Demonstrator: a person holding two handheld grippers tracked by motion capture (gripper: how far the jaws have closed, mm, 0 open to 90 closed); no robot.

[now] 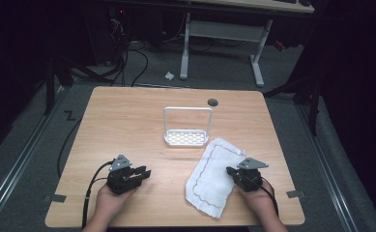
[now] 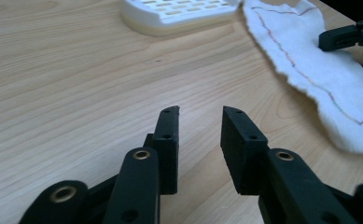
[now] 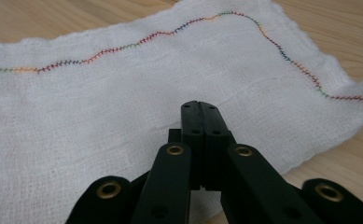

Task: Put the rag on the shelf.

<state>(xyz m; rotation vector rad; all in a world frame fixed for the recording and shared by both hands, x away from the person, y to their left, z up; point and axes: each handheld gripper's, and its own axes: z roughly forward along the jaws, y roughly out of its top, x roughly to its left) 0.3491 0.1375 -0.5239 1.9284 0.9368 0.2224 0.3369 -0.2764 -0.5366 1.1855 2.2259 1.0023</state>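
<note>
Nearest, left gripper point(image 1: 136, 175) rests on the table point(image 1: 127, 121) w/ jaws apart & empty, right gripper point(image 3: 201, 121) has jaws pressed together over the white cloth point(image 1: 214, 176), apparently unpinched, lying flat, rack point(image 1: 187, 126) beyond—nothing looks started yet.

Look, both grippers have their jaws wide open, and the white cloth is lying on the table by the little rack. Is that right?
Not quite. The left gripper is open, but the right gripper has its jaws pressed together above the white cloth; the right gripper view shows this. The cloth does lie on the table beside the little rack.
</note>
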